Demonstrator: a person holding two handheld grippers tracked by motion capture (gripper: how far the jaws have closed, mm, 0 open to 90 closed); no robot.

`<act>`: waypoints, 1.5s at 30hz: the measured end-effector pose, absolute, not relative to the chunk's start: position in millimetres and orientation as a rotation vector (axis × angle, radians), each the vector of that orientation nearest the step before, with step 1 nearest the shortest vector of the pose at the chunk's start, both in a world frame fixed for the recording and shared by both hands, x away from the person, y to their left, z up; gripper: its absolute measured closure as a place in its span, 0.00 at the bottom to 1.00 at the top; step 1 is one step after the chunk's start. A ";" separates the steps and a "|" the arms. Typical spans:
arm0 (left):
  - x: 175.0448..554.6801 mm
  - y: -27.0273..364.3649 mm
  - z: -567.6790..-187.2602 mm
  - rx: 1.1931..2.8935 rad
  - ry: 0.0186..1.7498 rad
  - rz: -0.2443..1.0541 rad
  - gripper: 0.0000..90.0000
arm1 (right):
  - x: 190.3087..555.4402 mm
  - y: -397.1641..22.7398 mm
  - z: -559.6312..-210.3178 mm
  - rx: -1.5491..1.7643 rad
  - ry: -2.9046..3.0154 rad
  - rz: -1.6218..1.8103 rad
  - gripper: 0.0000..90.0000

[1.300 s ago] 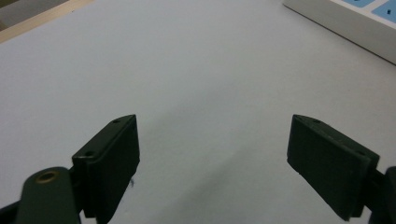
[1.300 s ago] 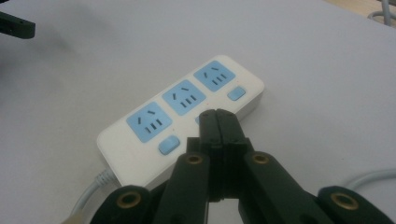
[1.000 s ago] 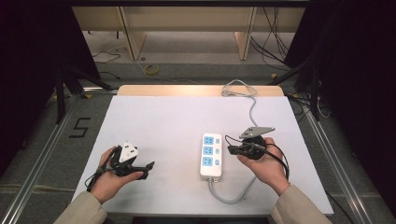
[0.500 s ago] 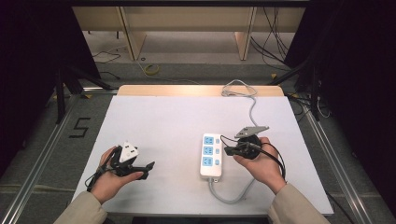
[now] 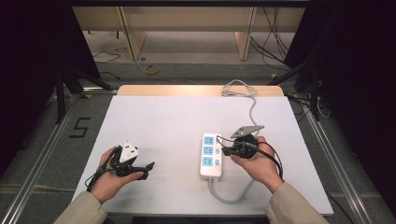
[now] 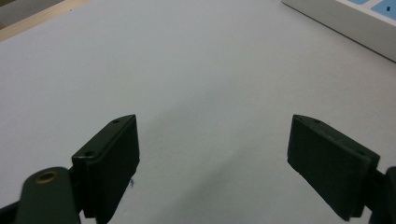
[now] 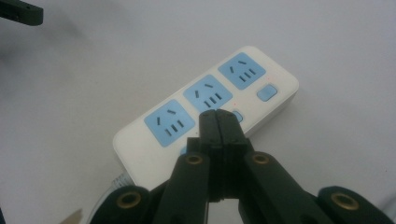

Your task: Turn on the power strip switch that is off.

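We saw the white power strip (image 5: 210,155) lying flat right of the table's (image 5: 177,116) middle, its long axis running away from us, its cable (image 5: 233,193) leaving the near end. Our right gripper (image 5: 226,150) hovered at its right edge, jaws pressed together on nothing, seemingly above the middle switch (image 7: 237,116). Our left gripper (image 5: 148,169) rested well apart, spread wide and empty.
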State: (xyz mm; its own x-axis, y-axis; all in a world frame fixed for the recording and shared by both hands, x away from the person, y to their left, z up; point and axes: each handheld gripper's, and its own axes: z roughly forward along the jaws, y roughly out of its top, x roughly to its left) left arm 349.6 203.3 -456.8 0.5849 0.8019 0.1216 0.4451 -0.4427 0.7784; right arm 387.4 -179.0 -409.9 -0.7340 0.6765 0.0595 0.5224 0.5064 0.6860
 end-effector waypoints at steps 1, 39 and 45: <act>349.6 203.2 -456.9 2.093 0.987 0.633 0.19 | 387.4 -178.6 -409.8 1.025 2.533 1.041 1.00; 350.2 203.3 -457.1 2.101 0.981 0.629 0.18 | 392.7 -155.6 -414.5 0.982 2.643 0.937 1.00; 350.4 202.5 -457.4 2.095 0.982 0.626 0.18 | 394.9 -152.1 -417.2 0.982 2.670 0.903 1.00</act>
State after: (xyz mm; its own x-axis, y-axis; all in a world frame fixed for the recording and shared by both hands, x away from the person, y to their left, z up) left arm 350.4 202.5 -457.4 0.5905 0.7983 0.1183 0.4441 -0.4439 0.7783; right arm 394.9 -152.1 -417.2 -0.7728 0.6319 0.0583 0.5375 0.6030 0.5895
